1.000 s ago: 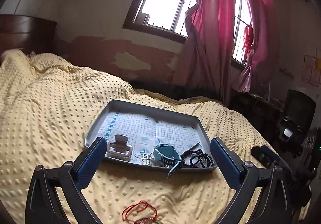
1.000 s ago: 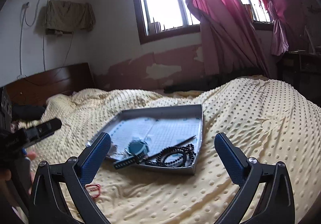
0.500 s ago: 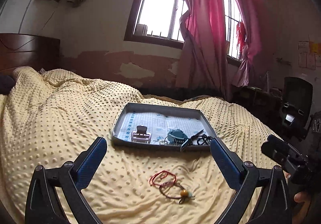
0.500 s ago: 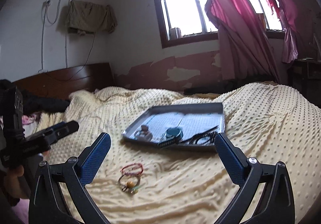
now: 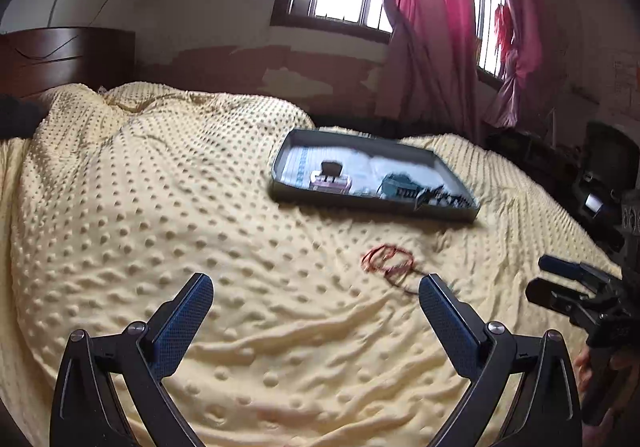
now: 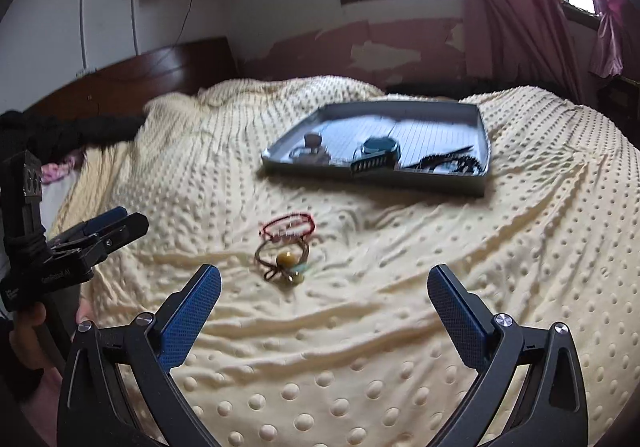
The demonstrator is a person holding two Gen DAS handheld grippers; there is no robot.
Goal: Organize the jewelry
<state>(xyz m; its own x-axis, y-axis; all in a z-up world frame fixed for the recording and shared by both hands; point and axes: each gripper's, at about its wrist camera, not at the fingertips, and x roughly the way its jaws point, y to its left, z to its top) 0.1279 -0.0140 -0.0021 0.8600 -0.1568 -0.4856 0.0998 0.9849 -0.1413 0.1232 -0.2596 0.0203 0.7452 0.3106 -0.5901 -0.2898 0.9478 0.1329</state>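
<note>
A grey tray lies on the yellow dotted bedspread and holds a hair claw, a teal watch and black beads. On the bedspread nearer to me lie a red string bracelet and a brown cord bracelet with a yellow bead. My right gripper hangs open just short of those two bracelets. Open and empty, my left gripper is to the left of them.
A dark wooden headboard stands at the bed's left end, with dark clothing beside it. Pink curtains hang by the window. A black chair and dark furniture stand past the bed's right edge.
Both grippers have pulled back from the tray and swung toward the near bedspread. The two loose bracelets have come fully into view. Both stay open.
</note>
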